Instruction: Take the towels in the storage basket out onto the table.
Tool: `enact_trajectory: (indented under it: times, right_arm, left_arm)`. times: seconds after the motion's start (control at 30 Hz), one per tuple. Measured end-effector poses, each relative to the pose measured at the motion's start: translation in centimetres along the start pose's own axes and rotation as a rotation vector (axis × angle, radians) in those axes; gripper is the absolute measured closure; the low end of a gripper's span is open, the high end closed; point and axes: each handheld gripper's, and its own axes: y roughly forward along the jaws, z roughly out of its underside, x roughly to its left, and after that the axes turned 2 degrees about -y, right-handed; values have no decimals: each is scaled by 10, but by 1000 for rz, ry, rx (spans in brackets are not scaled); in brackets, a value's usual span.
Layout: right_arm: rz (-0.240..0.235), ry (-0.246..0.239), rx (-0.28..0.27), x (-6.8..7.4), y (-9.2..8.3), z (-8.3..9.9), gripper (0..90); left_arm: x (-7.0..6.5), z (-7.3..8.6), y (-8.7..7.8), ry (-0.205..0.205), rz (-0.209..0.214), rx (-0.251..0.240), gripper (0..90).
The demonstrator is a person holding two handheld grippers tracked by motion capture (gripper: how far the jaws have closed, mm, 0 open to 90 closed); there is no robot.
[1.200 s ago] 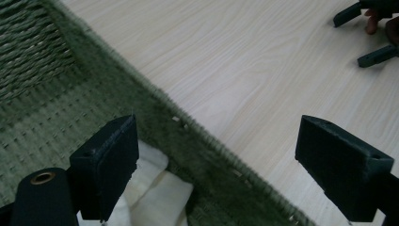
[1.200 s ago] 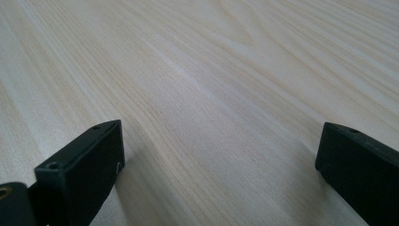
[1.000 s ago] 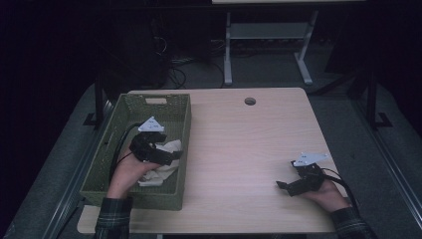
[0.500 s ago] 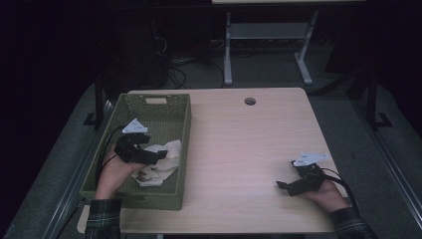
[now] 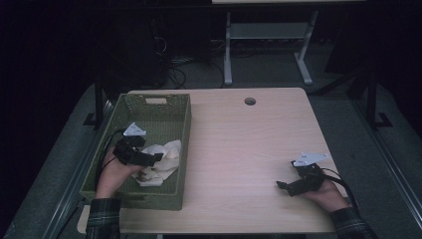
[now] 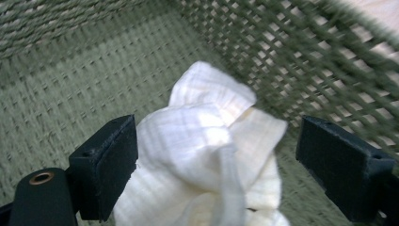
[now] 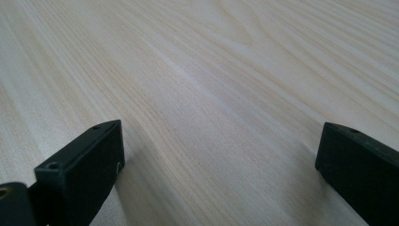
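Green woven basket (image 5: pixel 149 107) sits on the left side of the pale wood worktop (image 5: pixel 239 149) in the high view, and a crumpled white cloth (image 5: pixel 164 157) lies inside it, up against the basket's right wall near the front. The person's left hand is down in the basket with the left gripper (image 5: pixel 152 158) right at the cloth's left edge, jaws pointing toward it. Over on the right, near the front edge of the worktop, the right gripper (image 5: pixel 281 185) rests low on the bare wood, well apart from the basket, with a plaid sleeve (image 5: pixel 351 224) showing behind the hand. A round cable hole (image 5: pixel 250 101) sits near the worktop's far edge.

Left gripper view: the cloth (image 6: pixel 207 155) bunches up between the two black jaws, which are spread wide. The left jaw is just touching or almost touching the fabric, the right jaw stands clear of it, so nothing is pinched. Basket floor (image 6: pixel 56 94) and its open-weave wall (image 6: pixel 291 61) are all around.

Right gripper view: just wood grain of the worktop (image 7: pixel 211 94), with the jaws spread wide apart and nothing between them.
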Motion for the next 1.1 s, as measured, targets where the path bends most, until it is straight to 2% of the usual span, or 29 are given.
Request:
enact_trajectory:
  times: [0.1, 0.23, 0.37, 0.47, 0.57, 0.73, 1.0, 1.1]
  right_arm:
    - [0, 0, -1, 0, 0, 0, 12]
    - [0, 0, 0, 0, 0, 0, 12]
    - [0, 0, 0, 0, 0, 0, 12]
    - [0, -1, 0, 0, 0, 0, 12]
    - [-1, -2, 0, 0, 0, 0, 12]
    - [-1, -2, 0, 0, 0, 0, 12]
    - [-1, -2, 0, 0, 0, 0, 12]
    - [-1, -3, 0, 0, 0, 0, 12]
  left_arm:
    - [3, 3, 5, -3, -20, 11, 128]
    - [6, 7, 12, -2, -25, 45, 128]
    - [6, 9, 23, -10, -30, 116, 130]
    - [5, 10, 27, 2, -37, 153, 131]
    - [5, 12, 32, -5, -44, 194, 131]
    - [4, 14, 39, -10, -32, 247, 129]
    - [1, 17, 49, -7, -37, 309, 129]
    - [1, 17, 51, -12, -36, 315, 130]
